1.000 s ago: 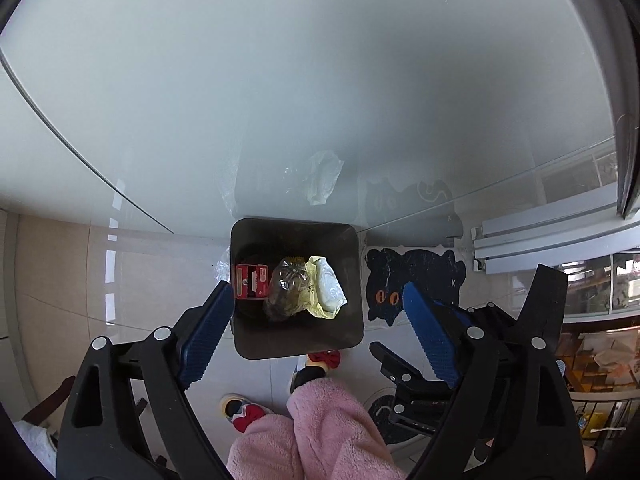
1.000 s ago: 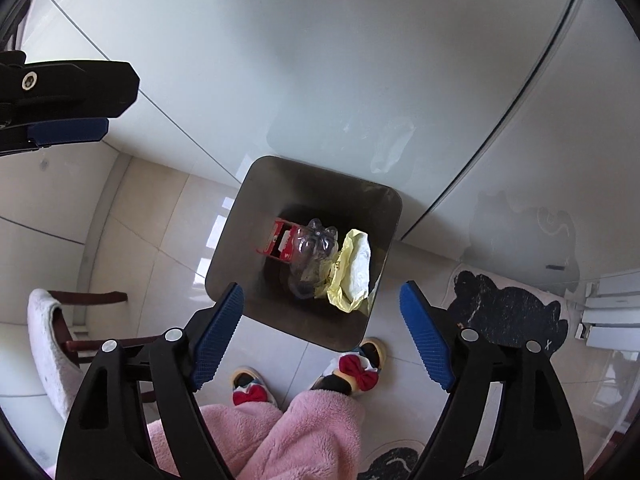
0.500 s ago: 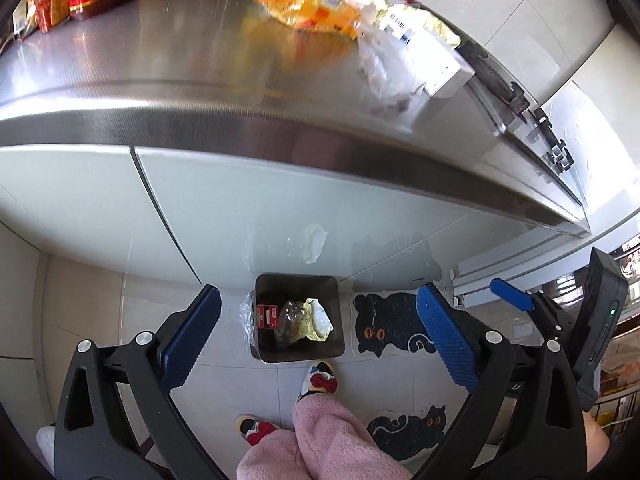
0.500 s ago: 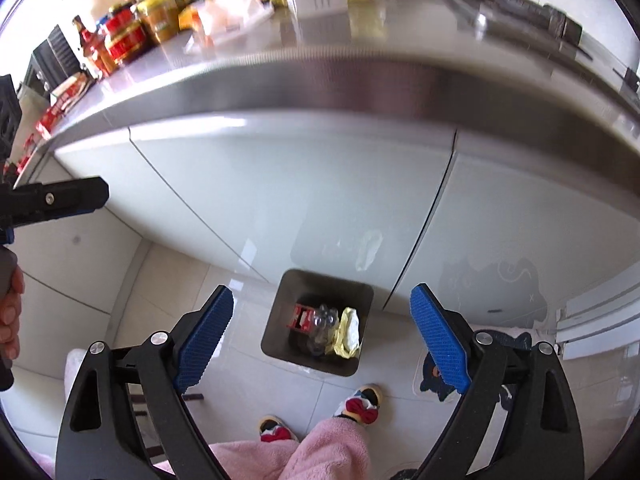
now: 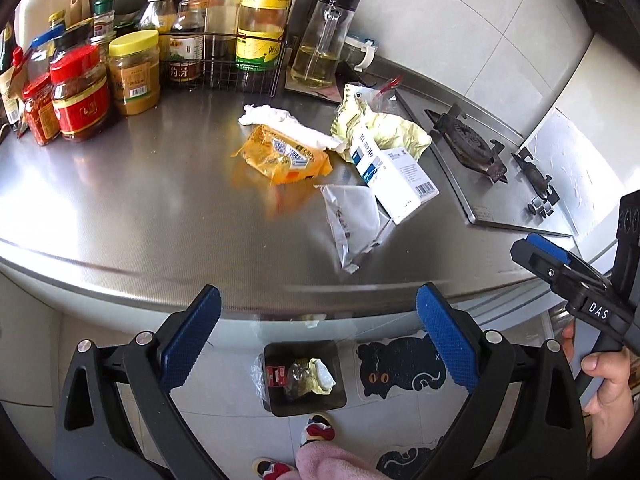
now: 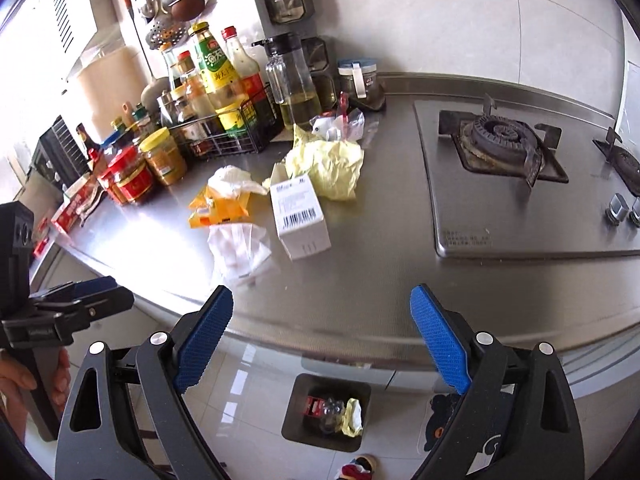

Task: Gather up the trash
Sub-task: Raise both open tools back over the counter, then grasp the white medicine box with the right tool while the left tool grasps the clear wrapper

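- Left wrist view: left claw [image 5: 318, 336] spread wide, holding nothing, hanging off the worktop [image 5: 120, 208] front edge. Right claw [image 6: 322, 338] likewise spread and bare.
- Trash lies mid-worktop: clear plastic wrapper [image 5: 352, 220] nearest the edge, white carton [image 5: 394, 170] touching it, orange packet [image 5: 286, 158] beside, crumpled yellow paper [image 5: 384, 132] and white tissue [image 5: 280, 118] behind.
- Judgement: take the wrapper first; pinch its raised fold, since a flat film slips.
- Bin [image 5: 304, 376] sits on the floor below, partly filled.
- Right wrist view alone shows the whole gas burner [image 6: 500, 140], the stove knobs and hanging utensils; the left shows the cat mat [image 5: 400, 364].
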The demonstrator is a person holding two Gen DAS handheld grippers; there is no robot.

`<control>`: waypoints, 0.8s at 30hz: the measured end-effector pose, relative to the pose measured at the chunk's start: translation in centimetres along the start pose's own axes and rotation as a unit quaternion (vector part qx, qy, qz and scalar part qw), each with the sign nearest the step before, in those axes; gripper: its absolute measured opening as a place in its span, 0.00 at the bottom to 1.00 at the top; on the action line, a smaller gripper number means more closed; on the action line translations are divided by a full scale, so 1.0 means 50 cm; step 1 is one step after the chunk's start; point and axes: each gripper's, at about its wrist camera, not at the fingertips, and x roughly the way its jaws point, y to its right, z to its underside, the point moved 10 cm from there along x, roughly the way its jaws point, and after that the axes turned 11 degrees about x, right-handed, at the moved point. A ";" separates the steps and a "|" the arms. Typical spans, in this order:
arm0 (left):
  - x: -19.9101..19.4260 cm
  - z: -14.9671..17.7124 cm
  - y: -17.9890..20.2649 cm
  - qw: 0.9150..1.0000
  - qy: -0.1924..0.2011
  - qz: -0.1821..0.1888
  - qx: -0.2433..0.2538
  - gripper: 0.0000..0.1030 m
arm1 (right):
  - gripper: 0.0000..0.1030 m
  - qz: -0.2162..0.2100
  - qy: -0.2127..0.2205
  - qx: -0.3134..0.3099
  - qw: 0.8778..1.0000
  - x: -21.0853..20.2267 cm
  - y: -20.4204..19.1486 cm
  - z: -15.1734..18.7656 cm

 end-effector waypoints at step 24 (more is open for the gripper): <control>0.190 -0.063 0.028 0.999 -0.030 -0.004 0.009 0.71 | 0.84 -0.033 -0.117 -0.018 0.992 0.237 -0.043 -0.074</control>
